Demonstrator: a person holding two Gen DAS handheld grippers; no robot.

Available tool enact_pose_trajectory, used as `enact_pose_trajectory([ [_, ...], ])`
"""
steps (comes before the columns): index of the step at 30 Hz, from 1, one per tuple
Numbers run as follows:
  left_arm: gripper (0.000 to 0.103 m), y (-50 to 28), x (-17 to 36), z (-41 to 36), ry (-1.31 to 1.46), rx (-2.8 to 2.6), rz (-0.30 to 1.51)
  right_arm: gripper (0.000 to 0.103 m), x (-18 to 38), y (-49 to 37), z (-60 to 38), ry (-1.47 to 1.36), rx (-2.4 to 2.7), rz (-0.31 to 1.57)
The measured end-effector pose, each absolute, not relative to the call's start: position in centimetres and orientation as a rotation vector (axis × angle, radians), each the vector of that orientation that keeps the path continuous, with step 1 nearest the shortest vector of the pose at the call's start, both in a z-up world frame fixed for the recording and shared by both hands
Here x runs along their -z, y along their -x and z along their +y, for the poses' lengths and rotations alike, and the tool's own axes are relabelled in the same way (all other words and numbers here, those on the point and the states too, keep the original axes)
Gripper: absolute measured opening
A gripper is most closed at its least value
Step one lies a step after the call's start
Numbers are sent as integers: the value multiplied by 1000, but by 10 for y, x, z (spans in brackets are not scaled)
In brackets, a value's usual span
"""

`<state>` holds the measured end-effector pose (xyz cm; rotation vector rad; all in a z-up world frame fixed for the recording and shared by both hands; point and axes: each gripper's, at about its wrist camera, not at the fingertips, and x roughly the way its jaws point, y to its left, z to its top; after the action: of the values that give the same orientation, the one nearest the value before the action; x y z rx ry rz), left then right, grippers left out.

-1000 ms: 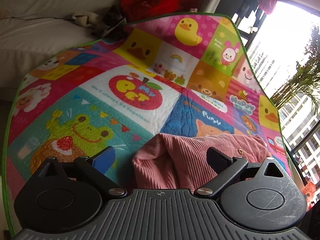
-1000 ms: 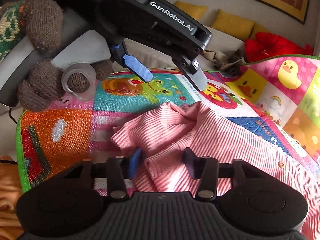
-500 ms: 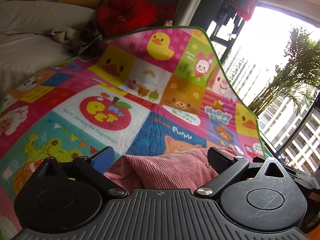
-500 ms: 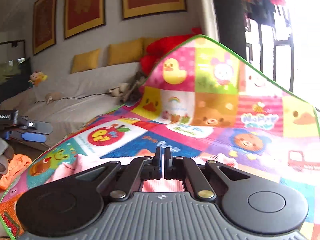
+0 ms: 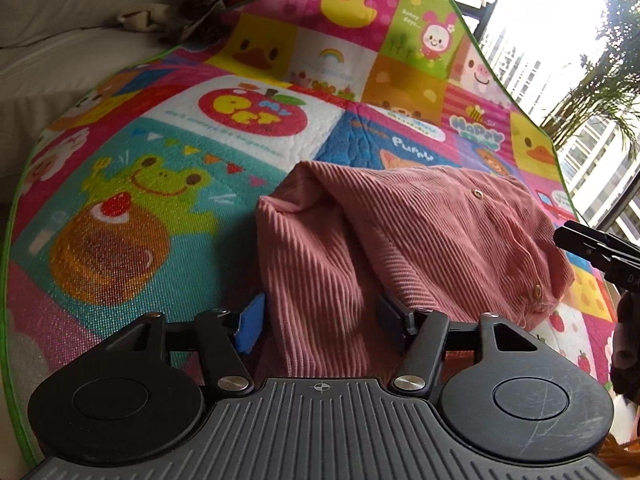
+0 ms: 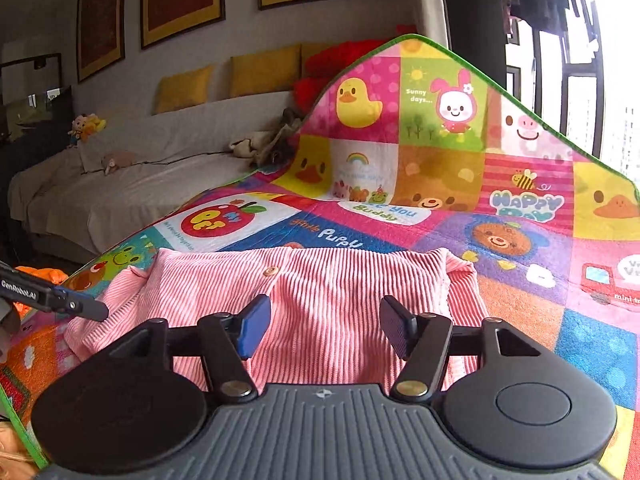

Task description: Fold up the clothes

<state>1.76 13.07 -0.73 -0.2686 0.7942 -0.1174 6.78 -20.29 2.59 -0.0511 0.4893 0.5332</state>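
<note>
A pink corduroy garment [image 5: 400,232] with snap buttons lies bunched on the colourful cartoon play mat [image 5: 140,184]. My left gripper [image 5: 320,320] straddles a raised fold at the garment's left end. Its jaws are closing with the fabric between them, and the pads do not clearly press on it. In the right wrist view the garment [image 6: 332,280] spreads flat across the mat [image 6: 520,300]. My right gripper [image 6: 324,326] hangs over its near edge, jaws opening, holding nothing. Each gripper's tip shows in the other's view: the right gripper [image 5: 560,236] and the left gripper [image 6: 96,312].
A sofa with a white cover [image 6: 140,184] runs along the mat's far left, with yellow cushions [image 6: 264,70] and a red plush [image 6: 352,46] on it. The mat's far end curls up against it. An orange cloth [image 6: 40,274] lies off the mat's left edge. Windows stand at the right.
The left gripper dropped onto the garment's left fold and its jaws narrowed around it. The right gripper swung from the left end to the garment's middle, shut tight, then opened.
</note>
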Motion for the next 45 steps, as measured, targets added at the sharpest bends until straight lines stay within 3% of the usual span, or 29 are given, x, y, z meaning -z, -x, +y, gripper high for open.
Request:
enact_pose_trajectory([
  [1, 63, -19, 7, 127, 250, 124, 788, 69, -26, -65, -202, 56, -543, 485],
  [2, 45, -21, 7, 125, 245, 142, 786, 72, -26, -63, -201, 61, -552, 481],
  [3, 19, -23, 7, 122, 247, 166, 786, 78, -27, -59, -198, 75, -571, 471],
  [4, 12, -27, 6, 122, 263, 187, 788, 84, -29, -54, -192, 98, -598, 457],
  [12, 9, -39, -45, 102, 324, 348, 669, 85, -33, -9, -94, 322, -883, 383],
  [17, 9, -46, -65, 85, 300, 403, 620, 85, -16, -3, -42, 511, -847, 237],
  [18, 9, -48, -67, 84, 302, 405, 616, 75, -12, -7, -36, 536, -821, 216],
  [19, 9, -50, -69, 84, 309, 408, 607, 45, -10, -15, -36, 533, -799, 222],
  [21, 13, -53, -75, 85, 326, 413, 584, 13, -8, -34, -39, 506, -758, 256],
  [23, 26, -54, -86, 86, 342, 406, 540, 11, -15, -49, -55, 425, -727, 272],
  [24, 41, -54, -92, 88, 351, 400, 514, 11, -21, -52, -66, 396, -700, 256],
  [26, 61, -53, -104, 91, 370, 389, 461, 10, -35, -56, -89, 348, -642, 215],
  [29, 78, -56, -115, 91, 387, 379, 412, 10, -57, -69, -138, 237, -526, 199],
  [30, 82, -58, -114, 88, 386, 380, 417, 10, -61, -74, -156, 201, -480, 213],
  [37, 86, -97, -57, 33, 364, 454, 634, 11, -23, -122, -252, -44, -333, 510],
  [41, 86, -122, -24, 2, 337, 466, 755, 26, 1, -131, -267, -31, -267, 605],
  [43, 86, -127, -10, -8, 326, 469, 799, 44, -1, -130, -273, 5, -214, 582],
  [45, 86, -127, 0, -15, 314, 483, 825, 56, -10, -125, -286, 17, -165, 534],
])
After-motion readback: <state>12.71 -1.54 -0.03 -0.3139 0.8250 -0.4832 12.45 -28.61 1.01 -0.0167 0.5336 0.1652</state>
